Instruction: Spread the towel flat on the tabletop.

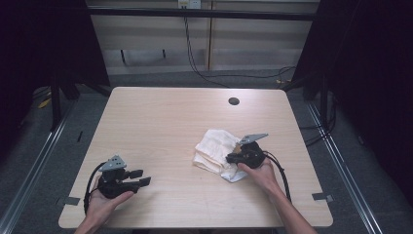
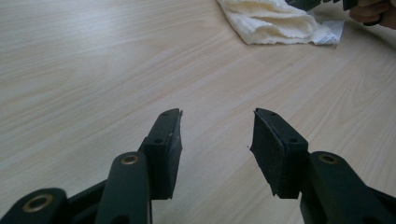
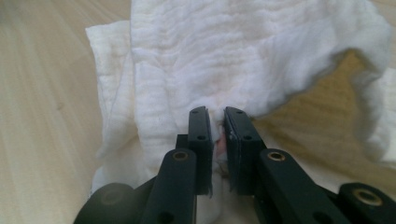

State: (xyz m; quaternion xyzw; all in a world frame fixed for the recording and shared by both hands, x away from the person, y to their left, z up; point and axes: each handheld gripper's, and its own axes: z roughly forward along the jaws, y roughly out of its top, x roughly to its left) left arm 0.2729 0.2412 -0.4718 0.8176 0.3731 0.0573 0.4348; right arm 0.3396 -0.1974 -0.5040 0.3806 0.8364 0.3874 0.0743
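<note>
Right gripper view: right tongs (image 3: 217, 140) clenched on white cloth (image 3: 243, 56); left tongs (image 2: 217, 149) released, well apart.

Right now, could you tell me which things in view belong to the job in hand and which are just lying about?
In the job:
- white cloth
- right gripper, jaws pinched on a fold of it
- left gripper, open above bare table

Just lying about:
- floor cables behind the table
</note>
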